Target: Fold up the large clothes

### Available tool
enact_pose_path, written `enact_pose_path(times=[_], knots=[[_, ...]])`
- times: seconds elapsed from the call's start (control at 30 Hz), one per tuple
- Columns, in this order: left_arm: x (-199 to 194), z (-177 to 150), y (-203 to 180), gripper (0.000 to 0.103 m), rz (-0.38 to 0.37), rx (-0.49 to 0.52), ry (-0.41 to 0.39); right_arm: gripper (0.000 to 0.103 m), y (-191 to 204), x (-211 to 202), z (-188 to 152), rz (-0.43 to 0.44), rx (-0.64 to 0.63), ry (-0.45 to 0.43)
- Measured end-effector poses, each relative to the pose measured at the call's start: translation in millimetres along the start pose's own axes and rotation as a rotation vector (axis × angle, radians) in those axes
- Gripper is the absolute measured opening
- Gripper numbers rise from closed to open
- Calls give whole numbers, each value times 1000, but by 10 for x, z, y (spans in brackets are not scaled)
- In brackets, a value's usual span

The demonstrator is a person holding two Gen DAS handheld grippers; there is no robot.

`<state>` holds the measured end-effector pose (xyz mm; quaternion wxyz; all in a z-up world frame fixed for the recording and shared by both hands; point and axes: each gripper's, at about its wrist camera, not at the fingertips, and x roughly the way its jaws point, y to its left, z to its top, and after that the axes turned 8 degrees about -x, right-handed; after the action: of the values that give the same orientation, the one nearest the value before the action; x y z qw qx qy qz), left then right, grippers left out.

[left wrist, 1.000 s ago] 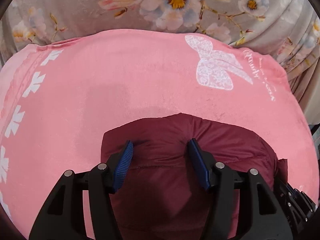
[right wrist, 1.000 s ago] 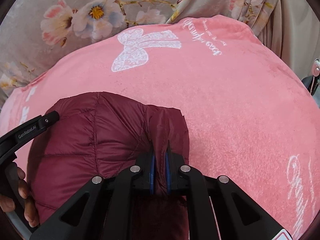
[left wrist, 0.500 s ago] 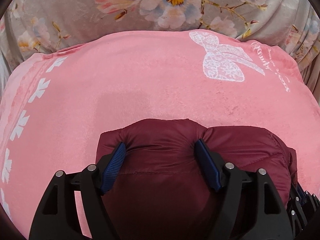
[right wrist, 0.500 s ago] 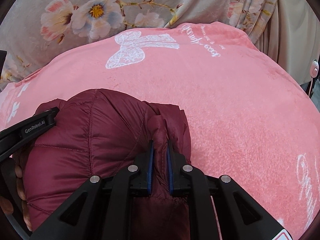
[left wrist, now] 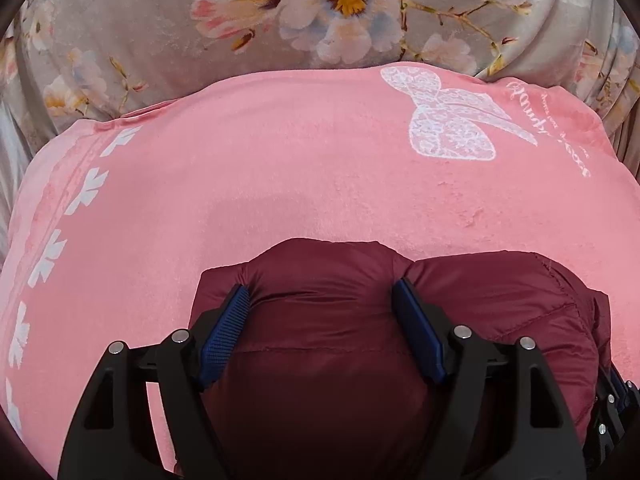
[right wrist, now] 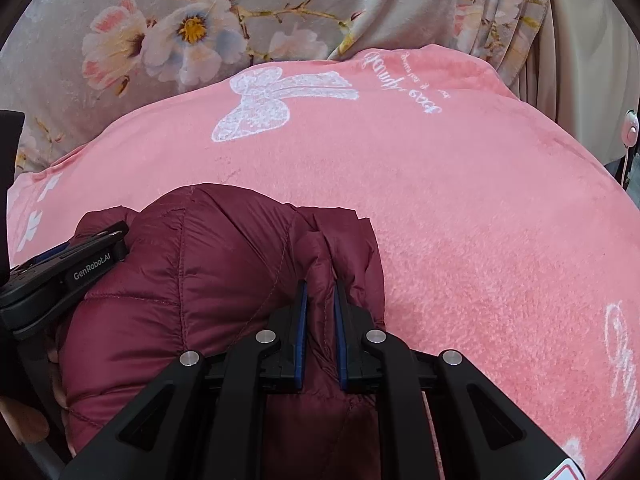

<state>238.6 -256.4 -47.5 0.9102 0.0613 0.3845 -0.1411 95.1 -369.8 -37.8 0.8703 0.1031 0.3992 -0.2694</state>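
Observation:
A dark red quilted puffer jacket (left wrist: 332, 344) lies bunched on a pink plush blanket (left wrist: 280, 184). My left gripper (left wrist: 320, 292) straddles its near-left bulge with the jaws wide. Padding swells up between the blue pads (left wrist: 224, 332), whose ribbed face still shows, so they do not clamp it. In the right wrist view, my right gripper (right wrist: 320, 284) is shut on a raised fold of the jacket (right wrist: 208, 280) at its right edge. The left gripper (right wrist: 92, 256) appears there at the jacket's left side, with a hand (right wrist: 24, 424) below it.
Grey fabric with a flower print (left wrist: 160, 20) lies bunched behind the blanket. A white bow print (left wrist: 448, 124) marks the blanket's far right part. Beige cloth (right wrist: 592, 60) and a white switch on a cord (right wrist: 631, 130) are at the far right.
Both grippers have sunk with the jacket towards the blanket. The left jaws have spread wider, letting the padding puff up between them. The right grip on the fold holds.

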Motion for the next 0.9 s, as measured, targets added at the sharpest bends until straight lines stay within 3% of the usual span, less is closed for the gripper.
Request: enact_pose_path(times=[0.4, 0.53, 0.63, 0.7, 0.77, 0.9], knots=[[23, -11, -45, 73, 30, 19, -10, 10, -42, 22, -6, 26, 23, -2], [37, 3, -30, 73, 20, 16, 2, 11, -125, 31, -13, 78, 64, -4], [18, 21, 26, 74, -18, 7, 23, 12, -287, 12, -13, 173, 133, 15], [-67, 17, 89, 75, -49, 19, 45, 12, -415, -145, -2, 207, 182, 54], [-291, -15, 208, 75, -76, 19, 55, 20, -512, -463, -58, 196, 201, 35], [-718, -182, 346, 75, -123, 22, 71, 20, -446, -860, -253, 224, 122, 47]])
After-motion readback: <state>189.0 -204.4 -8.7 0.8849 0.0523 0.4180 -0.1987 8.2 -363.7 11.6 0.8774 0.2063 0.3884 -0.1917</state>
